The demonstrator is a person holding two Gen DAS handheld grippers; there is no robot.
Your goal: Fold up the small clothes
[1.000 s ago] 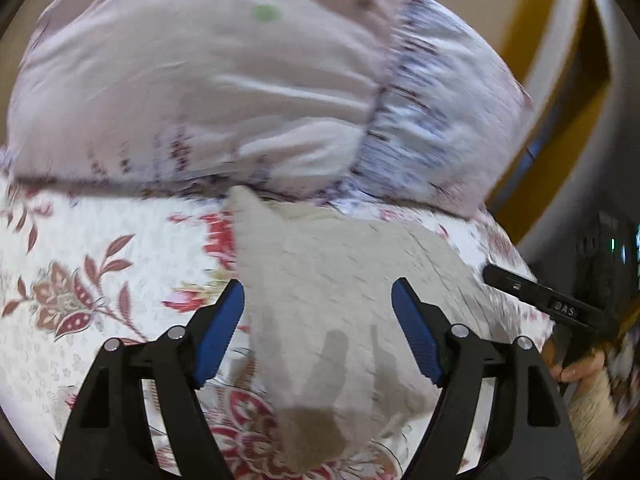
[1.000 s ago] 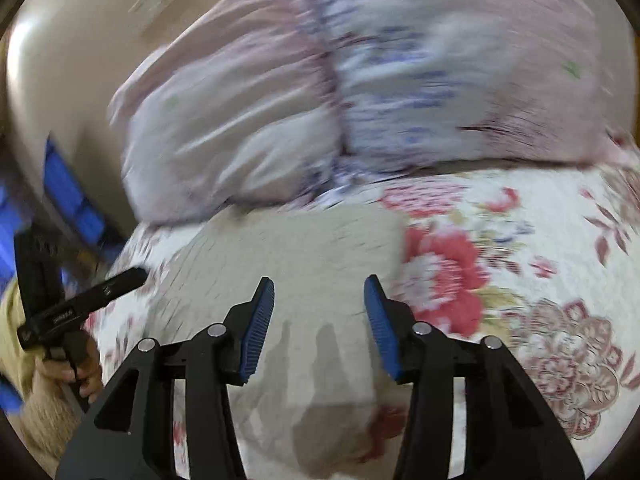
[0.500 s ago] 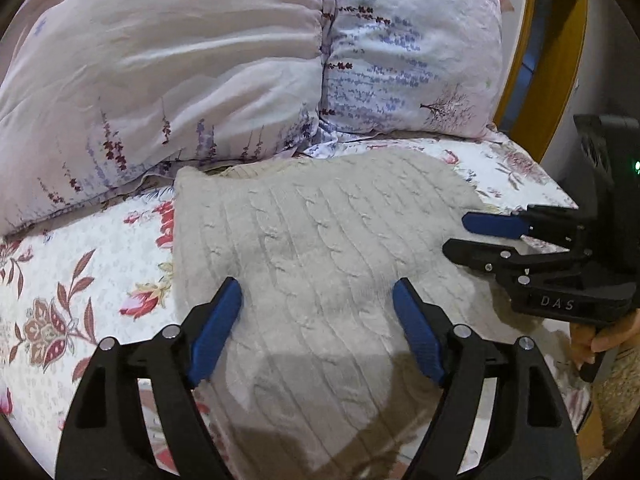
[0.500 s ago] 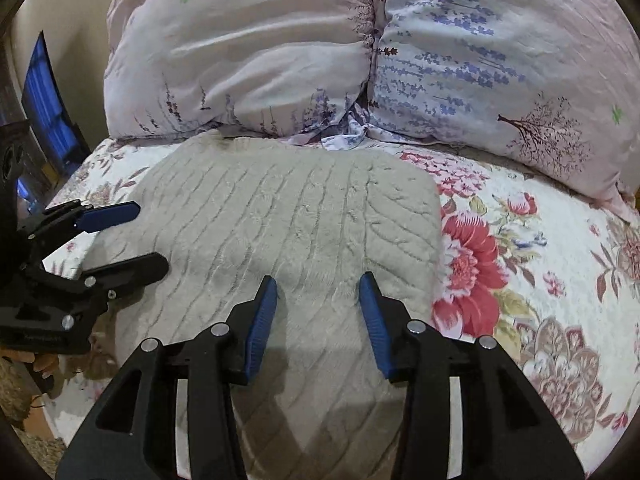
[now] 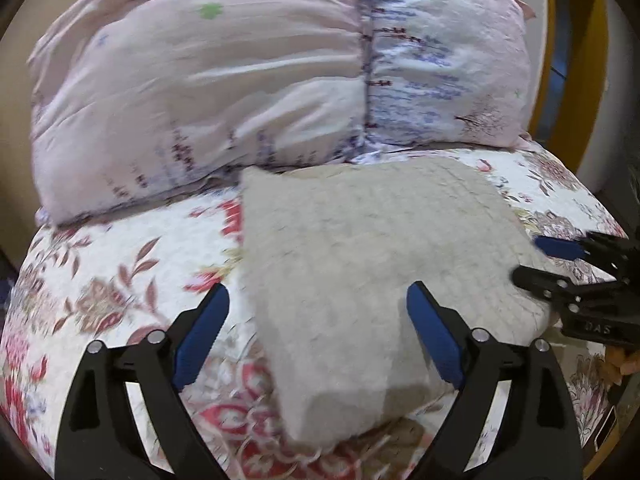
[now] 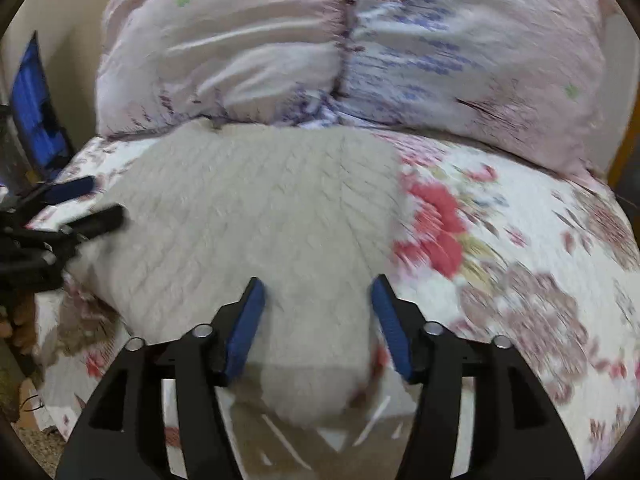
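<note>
Both jaws just opened wider and hold nothing: left gripper [image 5: 316,336] wide, straddling the near left edge of the knit sweater [image 5: 372,264]; right gripper [image 6: 316,324] at medium width over its near right edge. Sweater lies flat at frame centre on the floral bed [image 5: 120,264], below the pillows [image 5: 240,80]. Probably lining up for edge grabs. No containers visible.
</note>
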